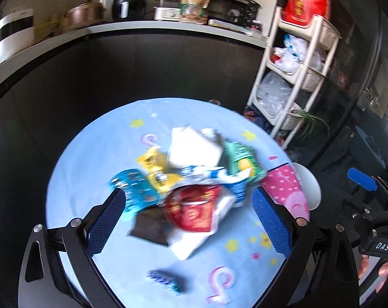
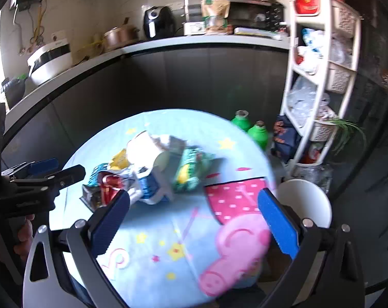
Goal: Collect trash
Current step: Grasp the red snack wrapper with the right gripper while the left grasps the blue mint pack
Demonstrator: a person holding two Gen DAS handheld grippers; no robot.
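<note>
Right wrist alone shows green bottles behind table

Motion blur smears the wrapper pile, its print unreadable; the dark packet lies partly under the red wrapper; the white bin sits half behind the table edge

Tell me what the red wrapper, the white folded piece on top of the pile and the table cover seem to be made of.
Red wrapper: likely glossy plastic film, since it crinkles and catches light. White folded piece: looks like matte paper or thin card with stiff creases, though blur leaves that open. Table cover: light blue with printed cartoon stars, smooth and flat; cloth or vinyl, I cannot tell which.
</note>
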